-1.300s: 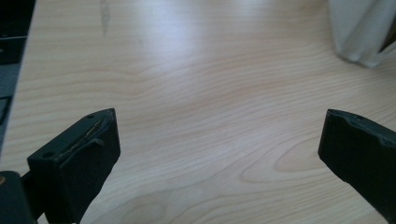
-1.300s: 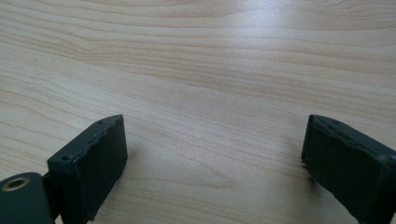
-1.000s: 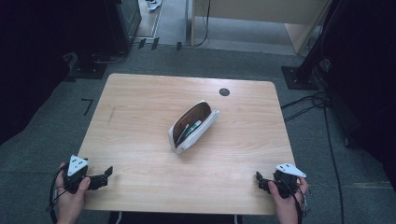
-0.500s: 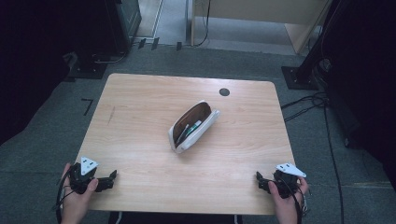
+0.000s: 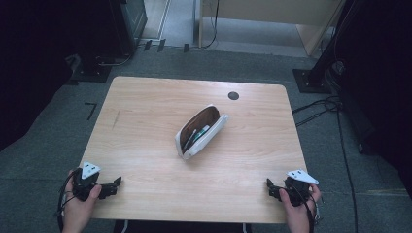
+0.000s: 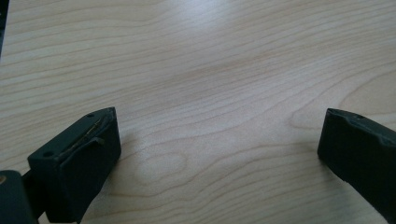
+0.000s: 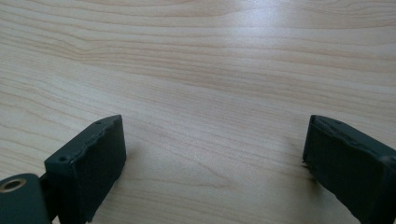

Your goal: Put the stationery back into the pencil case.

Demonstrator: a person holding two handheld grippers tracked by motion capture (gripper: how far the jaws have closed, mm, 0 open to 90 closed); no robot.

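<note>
The left gripper [image 5: 115,183] and right gripper [image 5: 270,186] are both resting released on the table [image 5: 145,116], with the open pencil case [image 5: 201,131] lying well ahead, between them.

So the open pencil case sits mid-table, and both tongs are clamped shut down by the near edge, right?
Not quite. The pencil case does lie open mid-table, but the left tongs and the right tongs near the table edge are open, jaws wide apart over bare wood, as each gripper view shows.

Both grippers are black, each topped with a pale grey three-cornered plate: left gripper [image 5: 115,186], right gripper [image 5: 270,188]. Dark cables trail behind. Blocky, matte black jaws carry small screw holes; a brass-coloured ring sits at each base.
</note>
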